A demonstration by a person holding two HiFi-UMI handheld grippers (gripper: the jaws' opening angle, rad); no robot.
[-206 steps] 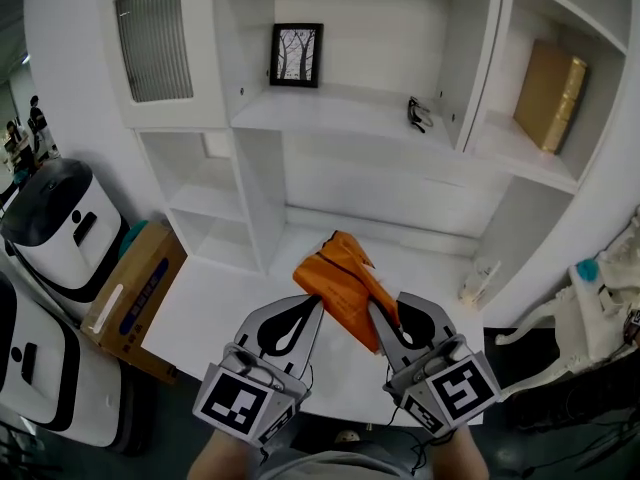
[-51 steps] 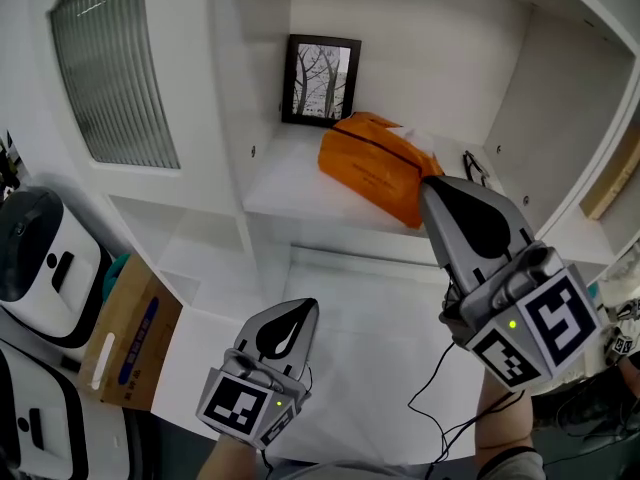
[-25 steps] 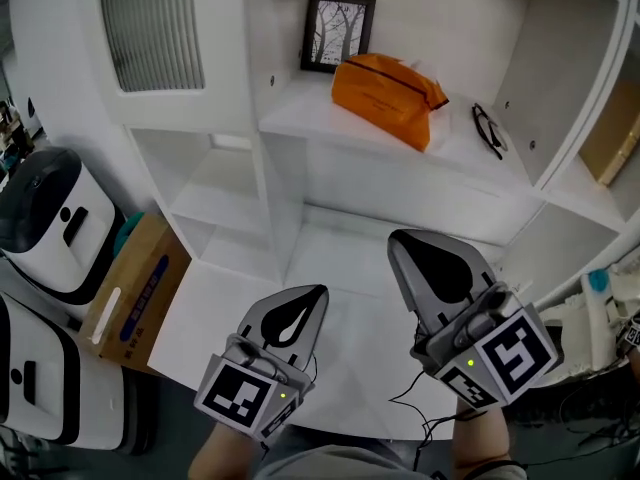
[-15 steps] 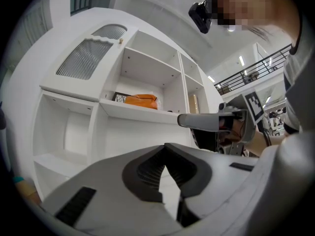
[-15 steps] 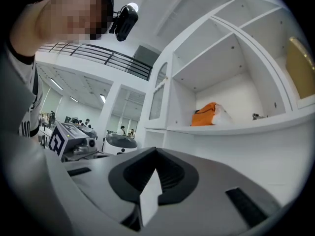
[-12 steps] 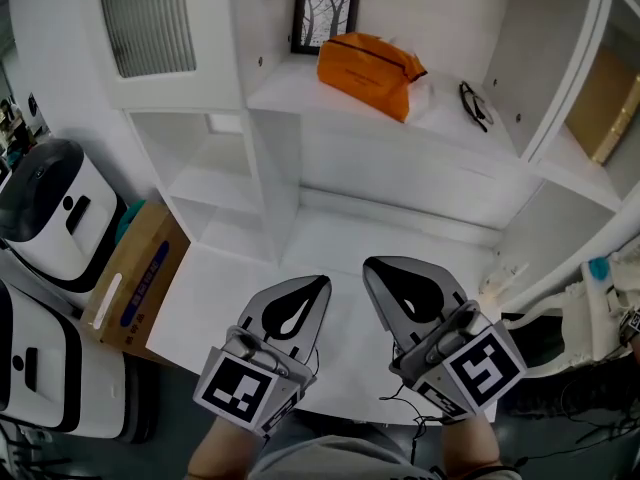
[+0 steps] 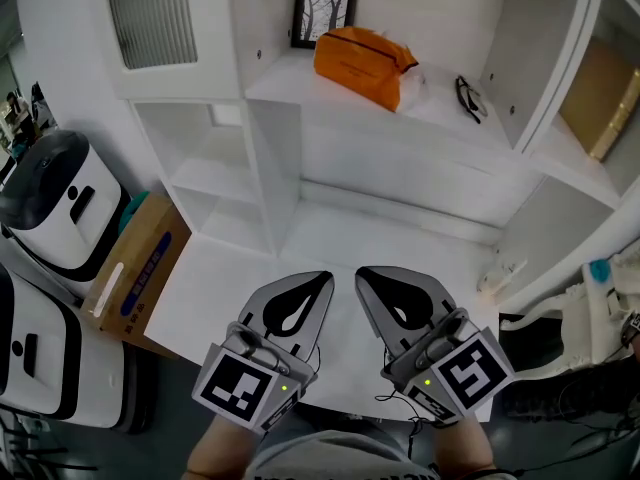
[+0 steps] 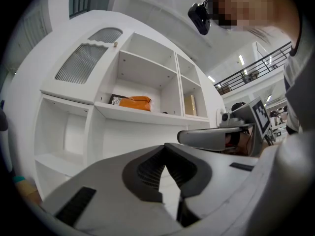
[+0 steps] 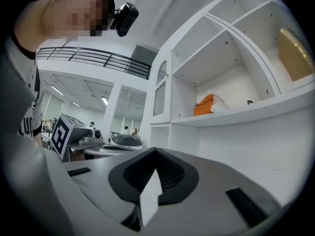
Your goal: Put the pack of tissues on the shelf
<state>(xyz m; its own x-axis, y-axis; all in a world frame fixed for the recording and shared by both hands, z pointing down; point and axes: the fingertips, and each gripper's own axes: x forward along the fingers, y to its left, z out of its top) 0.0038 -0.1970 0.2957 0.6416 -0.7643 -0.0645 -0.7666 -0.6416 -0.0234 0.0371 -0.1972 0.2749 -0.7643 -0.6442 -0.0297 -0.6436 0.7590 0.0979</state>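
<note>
Tissue pack point(image 7: 355, 63) lies on white shelf point(image 7: 285, 84) near framed picture point(image 7: 322, 10).

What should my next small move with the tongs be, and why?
Probably just lower both to rest; nothing seems left to do. The orange pack of tissues lies on the shelf, free of any grip. The left tongs and right tongs are shut, empty and low over the white table, far from the shelf.
</note>
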